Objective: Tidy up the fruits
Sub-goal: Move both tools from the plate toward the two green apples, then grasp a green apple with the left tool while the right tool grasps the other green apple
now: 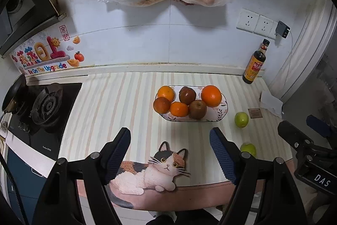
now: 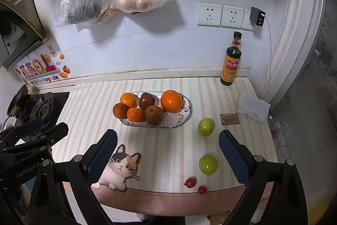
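Note:
A floral plate (image 1: 222, 114) (image 2: 183, 117) on the striped counter holds several oranges and dark brown-red fruits, the largest orange (image 1: 211, 96) (image 2: 171, 101) at its right end. Two green apples lie on the counter right of the plate: a far one (image 1: 241, 119) (image 2: 206, 126) and a near one (image 1: 248, 149) (image 2: 208, 164). Two small red fruits (image 2: 190, 182) (image 2: 202, 189) lie by the front edge. My left gripper (image 1: 170, 136) is open and empty above the near counter. My right gripper (image 2: 167, 139) is open and empty, with the near apple between its fingers' lines.
A cat-shaped mat (image 1: 151, 170) (image 2: 119, 168) lies at the front edge. A soy sauce bottle (image 1: 254, 63) (image 2: 231, 60) stands at the back right. A gas stove (image 1: 45, 108) with a pan is left. Folded paper (image 2: 253, 107) and a small card (image 2: 229, 119) lie right. Bags hang on the wall.

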